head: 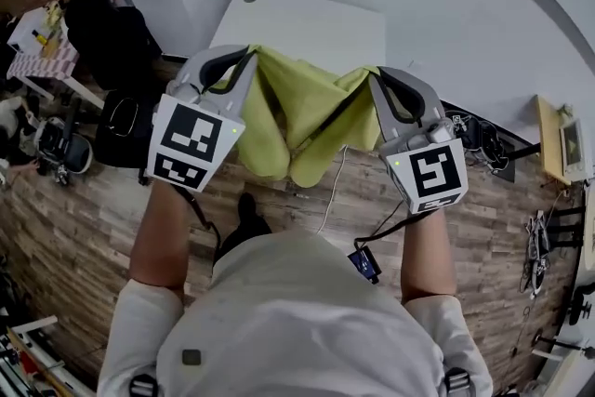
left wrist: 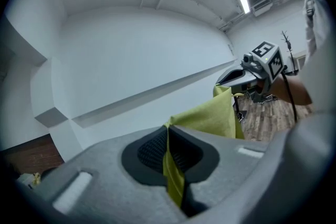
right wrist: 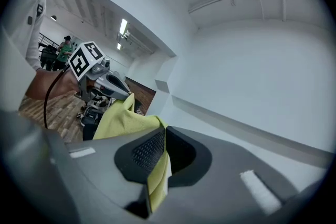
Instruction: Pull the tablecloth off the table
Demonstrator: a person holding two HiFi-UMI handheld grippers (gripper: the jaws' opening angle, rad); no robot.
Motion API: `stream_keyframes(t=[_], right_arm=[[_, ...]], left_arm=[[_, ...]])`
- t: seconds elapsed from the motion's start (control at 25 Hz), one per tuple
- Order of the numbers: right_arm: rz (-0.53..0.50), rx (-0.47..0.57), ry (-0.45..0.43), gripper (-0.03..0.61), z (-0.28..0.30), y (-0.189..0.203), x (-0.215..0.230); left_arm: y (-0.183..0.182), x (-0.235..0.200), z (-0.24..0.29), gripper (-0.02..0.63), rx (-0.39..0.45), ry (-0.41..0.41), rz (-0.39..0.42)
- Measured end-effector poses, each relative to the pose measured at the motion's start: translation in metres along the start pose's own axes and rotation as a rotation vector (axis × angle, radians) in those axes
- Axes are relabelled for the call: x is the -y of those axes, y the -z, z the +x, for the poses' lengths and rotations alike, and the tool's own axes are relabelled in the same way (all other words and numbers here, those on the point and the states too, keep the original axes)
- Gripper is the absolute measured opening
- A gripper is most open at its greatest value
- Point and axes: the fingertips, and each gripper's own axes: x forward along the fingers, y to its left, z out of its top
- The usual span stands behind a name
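Observation:
A yellow-green tablecloth (head: 299,112) hangs in the air between my two grippers, clear of the small white table (head: 302,23) behind it. My left gripper (head: 249,59) is shut on one corner of the tablecloth (left wrist: 207,118), which runs pinched between the dark pads (left wrist: 149,152). The right gripper (head: 374,74) is shut on the opposite corner of the tablecloth (right wrist: 126,115). Each gripper view shows the other gripper (left wrist: 239,77) (right wrist: 118,89) at the far end of the cloth. The cloth sags in folds down toward the floor.
The white table stands against a white wall, its top bare. Wood-plank floor (head: 84,228) lies below. A black chair and bags (head: 116,42) stand at the left, cables and boxes (head: 483,139) at the right. A white cable (head: 330,191) trails down from the table's front.

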Motion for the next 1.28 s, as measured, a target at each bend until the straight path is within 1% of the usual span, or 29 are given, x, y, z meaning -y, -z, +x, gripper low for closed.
stream_keyframes(t=[0.2, 0.4, 0.6, 0.8, 0.96, 1.28], right_arm=[[0.02, 0.018, -0.049, 0.017, -0.037, 0.007, -0.011], [0.053, 0.034, -0.072, 0.017, -0.065, 0.002, -0.023], [0.04, 0.028, -0.056, 0.017, -0.078, -0.012, -0.048], [0.058, -0.009, -0.02, 0.017, -0.084, -0.013, -0.072], [0.069, -0.039, -0.003, 0.017, -0.085, -0.015, -0.101], [0.133, -0.082, 0.009, 0.017, -0.076, -0.015, -0.162]], left_arm=[[0.004, 0.043, -0.026, 0.005, -0.037, -0.031, -0.025], [0.002, 0.064, -0.047, 0.005, -0.047, -0.035, -0.035], [0.005, 0.066, -0.075, 0.005, -0.033, -0.022, -0.032], [0.016, 0.064, -0.097, 0.005, -0.015, 0.013, -0.04], [0.032, 0.063, -0.119, 0.005, -0.013, 0.049, -0.045], [0.071, 0.052, -0.161, 0.005, -0.022, 0.096, -0.054]])
